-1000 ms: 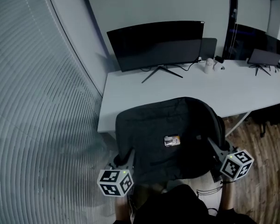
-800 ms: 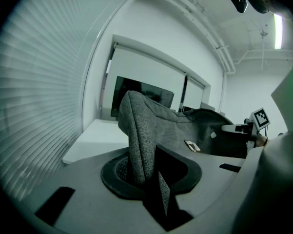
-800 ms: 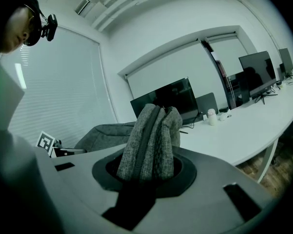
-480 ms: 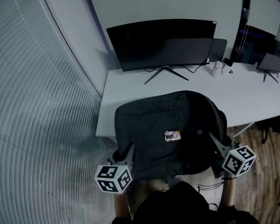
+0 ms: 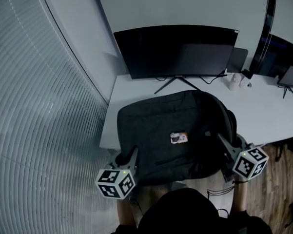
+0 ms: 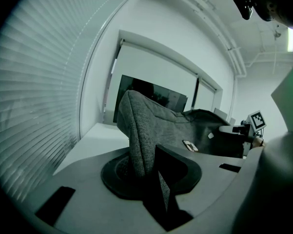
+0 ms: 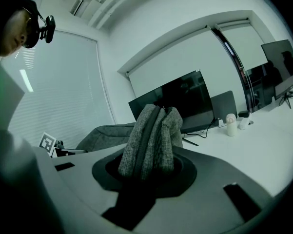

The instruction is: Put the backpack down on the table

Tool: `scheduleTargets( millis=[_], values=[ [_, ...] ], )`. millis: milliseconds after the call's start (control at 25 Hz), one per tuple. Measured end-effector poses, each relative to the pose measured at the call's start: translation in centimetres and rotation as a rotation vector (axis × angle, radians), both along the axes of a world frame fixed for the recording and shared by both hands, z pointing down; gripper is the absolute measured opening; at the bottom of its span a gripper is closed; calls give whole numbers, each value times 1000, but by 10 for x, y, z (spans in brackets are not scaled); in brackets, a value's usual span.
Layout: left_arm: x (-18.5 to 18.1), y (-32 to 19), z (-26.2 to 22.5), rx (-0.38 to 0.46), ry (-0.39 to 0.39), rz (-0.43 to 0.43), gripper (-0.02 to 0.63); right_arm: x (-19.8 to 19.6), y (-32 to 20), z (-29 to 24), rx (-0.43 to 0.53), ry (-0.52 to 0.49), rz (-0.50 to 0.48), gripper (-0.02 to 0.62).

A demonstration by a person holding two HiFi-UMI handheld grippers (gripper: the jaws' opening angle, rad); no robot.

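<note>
A dark grey backpack (image 5: 173,130) with a small label on its face hangs between my two grippers, its far part over the near edge of the white table (image 5: 278,111). My left gripper (image 5: 131,156) is shut on the bag's left lower edge; in the left gripper view a fold of grey fabric (image 6: 139,140) is pinched in its jaws. My right gripper (image 5: 223,145) is shut on the bag's right side, where bunched fabric with a zip seam (image 7: 151,143) fills its jaws. I cannot tell whether the bag rests on the table.
A wide black monitor (image 5: 178,52) on a splayed stand sits at the back of the table, cables behind it. A small white object (image 5: 234,81) and further screens (image 5: 292,74) stand to the right. Window blinds (image 5: 34,111) cover the left wall. Wooden floor (image 5: 287,189) shows at lower right.
Both grippers have carried the backpack forward towards the monitor; it now reaches over the table's near edge. Grips are unchanged.
</note>
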State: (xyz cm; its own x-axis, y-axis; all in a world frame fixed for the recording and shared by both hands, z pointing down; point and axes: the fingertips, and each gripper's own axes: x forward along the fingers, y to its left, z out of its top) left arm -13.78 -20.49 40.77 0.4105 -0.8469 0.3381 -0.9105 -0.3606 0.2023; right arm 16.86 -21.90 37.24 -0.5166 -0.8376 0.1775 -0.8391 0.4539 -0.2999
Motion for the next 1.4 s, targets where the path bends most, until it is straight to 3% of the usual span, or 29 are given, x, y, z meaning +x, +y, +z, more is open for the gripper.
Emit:
scheduleTargets(
  millis=[560,880,1400],
  values=[
    [-24,-68,18,9,22,-144,84,-27,-109,11,17,15,-151,101],
    [-42,-103,16,-58,-4,-181,84,-47,-159,14,-47,1,-190,101],
    [-72,-170,80,-182,-8,-199,84,-81,-236,75,-165,5,-206,101]
  ],
)
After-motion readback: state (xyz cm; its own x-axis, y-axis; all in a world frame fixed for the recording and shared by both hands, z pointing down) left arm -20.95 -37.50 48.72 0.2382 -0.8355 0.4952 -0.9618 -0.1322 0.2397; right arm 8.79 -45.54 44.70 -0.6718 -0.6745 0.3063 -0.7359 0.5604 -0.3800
